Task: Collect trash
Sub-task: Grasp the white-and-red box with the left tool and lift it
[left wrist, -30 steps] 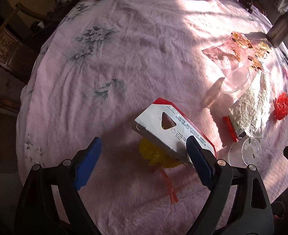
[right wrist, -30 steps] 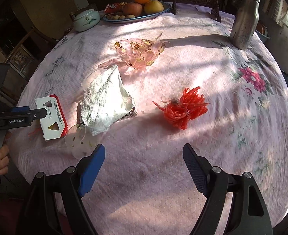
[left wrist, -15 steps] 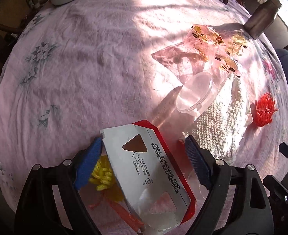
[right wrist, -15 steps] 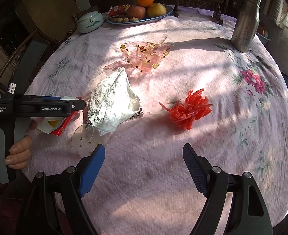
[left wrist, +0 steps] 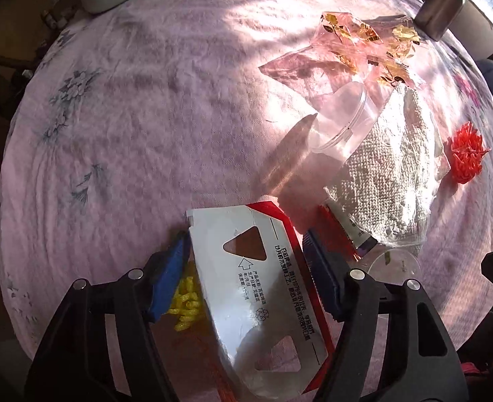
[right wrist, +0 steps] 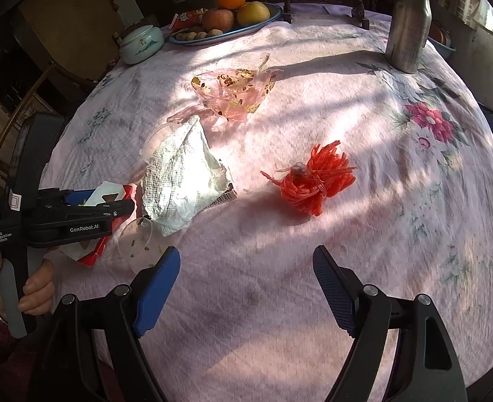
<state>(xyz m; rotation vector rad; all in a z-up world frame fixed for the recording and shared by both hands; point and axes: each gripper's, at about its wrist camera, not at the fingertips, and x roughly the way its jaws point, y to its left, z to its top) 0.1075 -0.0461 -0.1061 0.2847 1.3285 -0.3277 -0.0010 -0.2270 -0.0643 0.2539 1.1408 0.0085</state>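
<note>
A flattened white and red carton (left wrist: 256, 288) lies between the blue pads of my left gripper (left wrist: 246, 244). Its jaws are closing and the pads touch both long edges. Yellow shreds (left wrist: 186, 301) peek out under the carton's left side. In the right wrist view the carton (right wrist: 107, 191) pokes up behind that gripper's black body. Other trash lies on the pink cloth: a white paper towel (right wrist: 179, 181), a clear cup (left wrist: 343, 124), a clear lid (right wrist: 136, 238), a red tassel (right wrist: 310, 181) and a pink and gold wrapper (right wrist: 236, 93). My right gripper (right wrist: 246, 258) hovers open over bare cloth.
A steel flask (right wrist: 407, 23) stands at the far right. A fruit plate (right wrist: 263, 23) and a lidded ceramic pot (right wrist: 141, 43) sit at the back. A person's hand (right wrist: 35, 288) holds the left gripper's handle at the round table's near left edge.
The left gripper has moved over the carton and lower, and its jaws have narrowed from wide apart to touching the carton's edges. The right gripper has stayed put.
</note>
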